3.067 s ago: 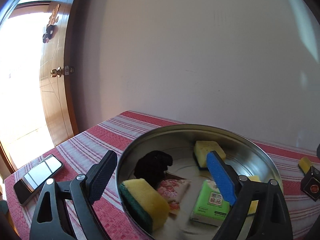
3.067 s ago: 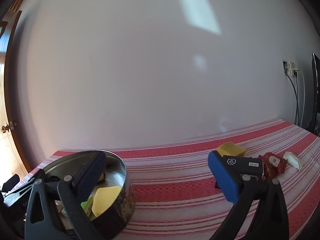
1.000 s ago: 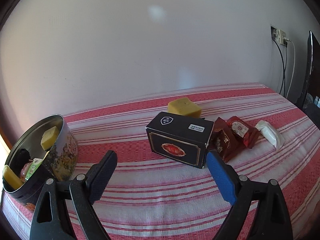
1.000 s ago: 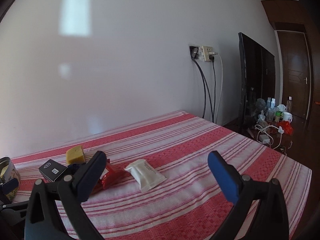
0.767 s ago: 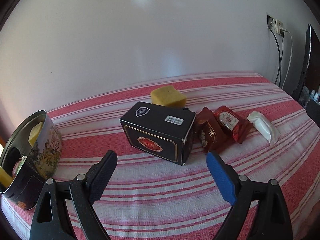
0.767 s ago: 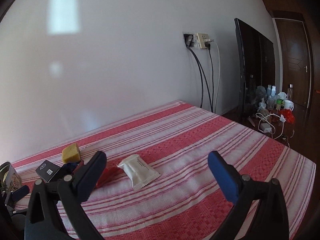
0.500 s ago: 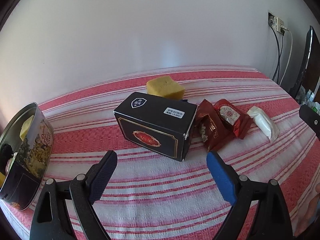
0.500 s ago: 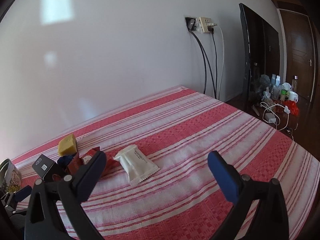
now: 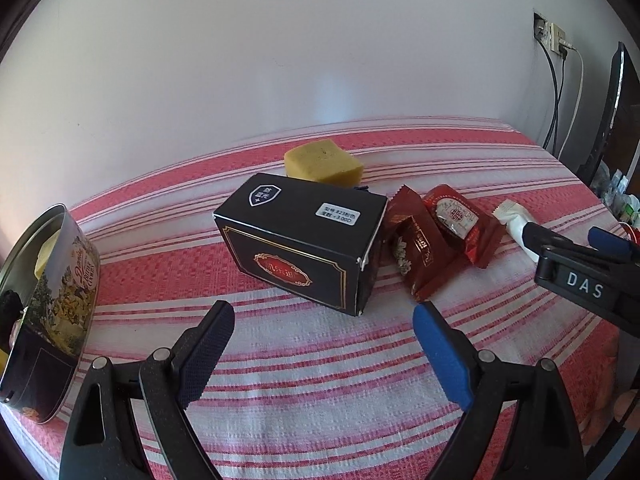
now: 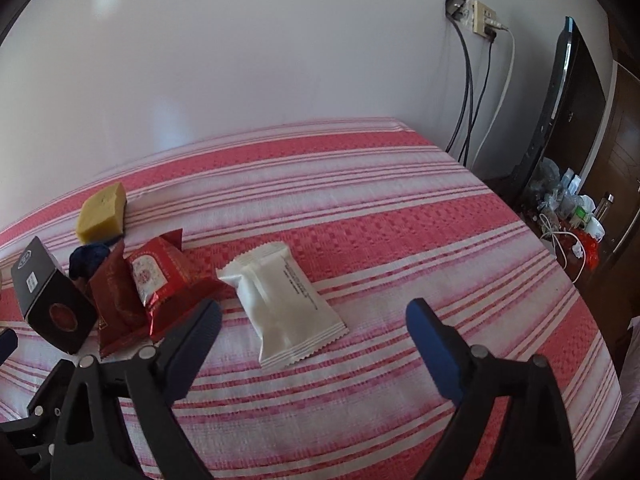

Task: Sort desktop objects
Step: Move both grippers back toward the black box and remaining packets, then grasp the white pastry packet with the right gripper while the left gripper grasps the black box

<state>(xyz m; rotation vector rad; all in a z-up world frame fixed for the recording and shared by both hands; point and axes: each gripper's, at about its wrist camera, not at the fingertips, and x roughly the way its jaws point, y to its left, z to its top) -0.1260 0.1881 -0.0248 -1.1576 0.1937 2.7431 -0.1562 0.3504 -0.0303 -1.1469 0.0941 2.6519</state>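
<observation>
My left gripper (image 9: 320, 320) is open and empty, hanging just short of a black box (image 9: 300, 240) on the red striped cloth. Behind the box lies a yellow sponge (image 9: 324, 164); two red snack packets (image 9: 416, 244) and a white packet (image 9: 516, 224) lie to its right. A printed tin (image 9: 52, 280) holding several items stands at the far left. My right gripper (image 10: 314, 316) hovers over the white packet (image 10: 280, 296). Its jaws are closing, the packet's near end lies between them, and the pads are clear of it. The right gripper (image 9: 566, 236) also shows at the right edge.
A small dark blue thing (image 10: 90, 258) sits between the sponge (image 10: 102, 214) and the red packets (image 10: 160, 276). The wall runs along the back, with a socket and cables (image 10: 480, 20). A dark screen (image 10: 556, 92) and a cluttered low stand (image 10: 572, 208) lie past the table's right edge.
The right gripper swung down toward the white packet, which now looks nearer, and its jaws narrowed a little. The left view closed in on the black box; the right gripper entered it.
</observation>
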